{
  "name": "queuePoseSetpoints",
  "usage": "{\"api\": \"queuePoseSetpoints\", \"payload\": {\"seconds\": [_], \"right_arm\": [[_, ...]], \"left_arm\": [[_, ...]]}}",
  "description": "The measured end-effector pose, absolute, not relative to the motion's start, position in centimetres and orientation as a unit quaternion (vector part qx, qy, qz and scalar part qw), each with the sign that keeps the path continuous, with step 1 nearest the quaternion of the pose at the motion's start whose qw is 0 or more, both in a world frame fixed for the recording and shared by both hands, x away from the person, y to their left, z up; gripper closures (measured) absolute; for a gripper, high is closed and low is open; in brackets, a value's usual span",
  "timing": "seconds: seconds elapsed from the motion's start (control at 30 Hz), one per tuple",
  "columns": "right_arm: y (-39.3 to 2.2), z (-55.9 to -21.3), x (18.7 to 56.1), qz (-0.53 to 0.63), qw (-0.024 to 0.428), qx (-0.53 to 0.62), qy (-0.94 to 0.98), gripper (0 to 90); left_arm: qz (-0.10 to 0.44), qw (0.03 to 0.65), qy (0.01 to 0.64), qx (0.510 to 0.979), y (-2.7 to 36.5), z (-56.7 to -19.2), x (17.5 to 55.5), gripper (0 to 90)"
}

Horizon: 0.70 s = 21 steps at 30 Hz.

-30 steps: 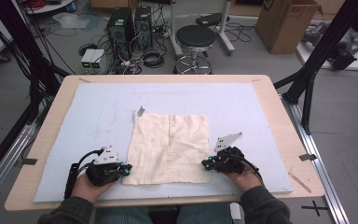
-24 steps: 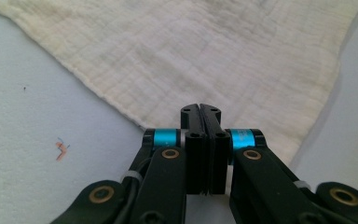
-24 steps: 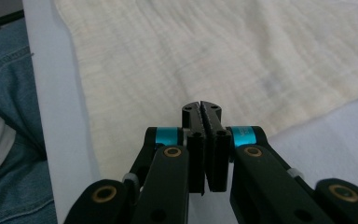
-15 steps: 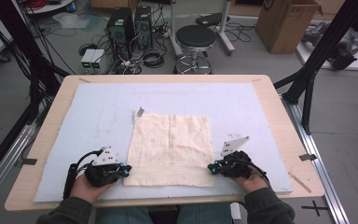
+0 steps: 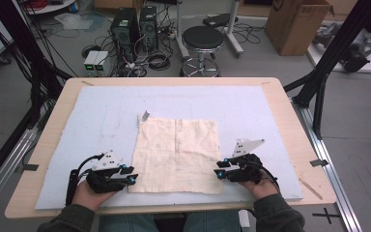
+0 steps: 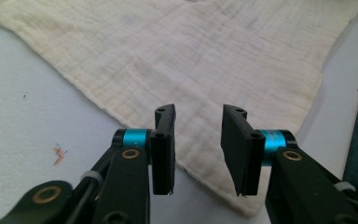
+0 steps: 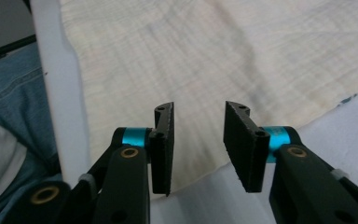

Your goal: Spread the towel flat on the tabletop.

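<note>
Cream cloth [image 5: 176,154] lies flat between both low, parted grippers.

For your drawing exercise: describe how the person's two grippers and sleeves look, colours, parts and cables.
Each gripper, left and right, is black, with a pale grey three-cornered plate on top and small blue lights near the front. Up close, the flat black rectangular jaws sit on bright blue collars, with brass-coloured rivets in the black links. A black cable loops from the left gripper. The sleeves are dark olive green.

Even, soft overhead light, faint shadows, no glare, high view fairly sharp, right gripper view's cloth [image 7: 242,60] motion-blurred, left gripper view clearer.
</note>
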State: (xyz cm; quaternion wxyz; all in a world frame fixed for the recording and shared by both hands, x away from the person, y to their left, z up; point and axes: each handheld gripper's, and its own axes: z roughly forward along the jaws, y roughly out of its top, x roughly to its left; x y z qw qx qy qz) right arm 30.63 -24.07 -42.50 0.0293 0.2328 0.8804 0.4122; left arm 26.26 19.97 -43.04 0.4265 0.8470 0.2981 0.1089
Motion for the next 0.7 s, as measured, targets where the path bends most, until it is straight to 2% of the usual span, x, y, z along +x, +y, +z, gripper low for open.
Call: {"api": "queuePoseSetpoints", "payload": {"seconds": [0.17, 0.4, 0.57, 0.7], "right_arm": [[-23.94, -42.37, 30.84, 0.419, 0.038, 0.241, 0.874, 58.1], [-23.61, -42.21, 30.84, 0.430, 0.046, 0.248, 0.867, 50.5], [-23.29, -42.02, 30.89, 0.438, 0.058, 0.253, 0.861, 39.2], [-23.47, -41.82, 30.94, 0.448, 0.064, 0.262, 0.852, 34.6]], "left_arm": [[0.119, 0.433, 0.307, 0.839, 19.98, -42.76, 26.49, 56.4], [0.125, 0.448, 0.312, 0.828, 20.38, -42.58, 26.64, 53.6], [0.126, 0.455, 0.312, 0.825, 20.51, -42.47, 26.69, 51.5], [0.125, 0.458, 0.312, 0.823, 20.63, -42.38, 26.70, 50.0]]}}
